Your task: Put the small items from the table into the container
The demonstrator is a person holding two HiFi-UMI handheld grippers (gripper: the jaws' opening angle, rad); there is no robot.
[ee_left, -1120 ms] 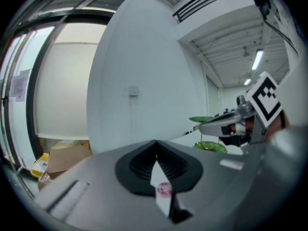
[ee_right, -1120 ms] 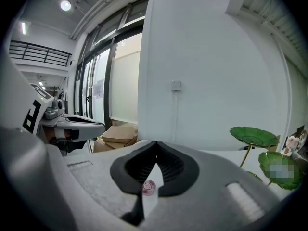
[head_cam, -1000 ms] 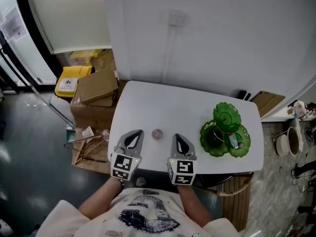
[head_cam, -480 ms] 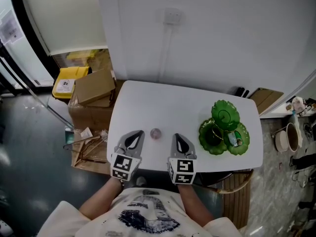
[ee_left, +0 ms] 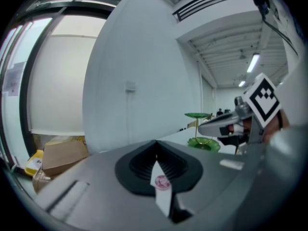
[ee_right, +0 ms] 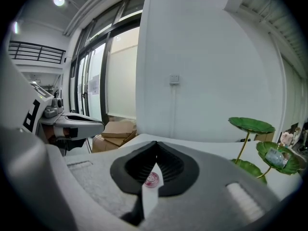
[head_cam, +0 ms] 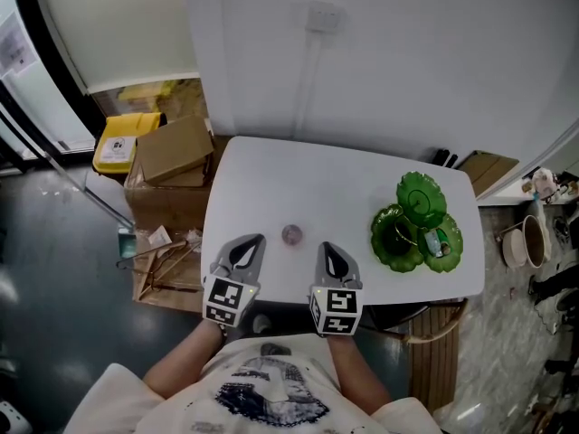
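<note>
On the white desk a green stand of leaf-shaped dishes sits by one end, and every place here is given from it. One of its lower dishes holds a small pale item, which also shows in the right gripper view. The task's loose thing, a small round pink item, lies flat on the bare desk well apart from the stand, to its left in the head view and slightly nearer the person. The right gripper rests over the near edge, between the stand and the pink item, its jaws closed together on nothing. The left gripper is the farther of the two from the stand, on the other side of the pink item, and its jaws are likewise pressed together and empty. Each gripper's view shows the pink item through the slit under the joined jaws, lying on the desk. Cardboard boxes stand on the floor farthest from the stand, past the desk's opposite end.
</note>
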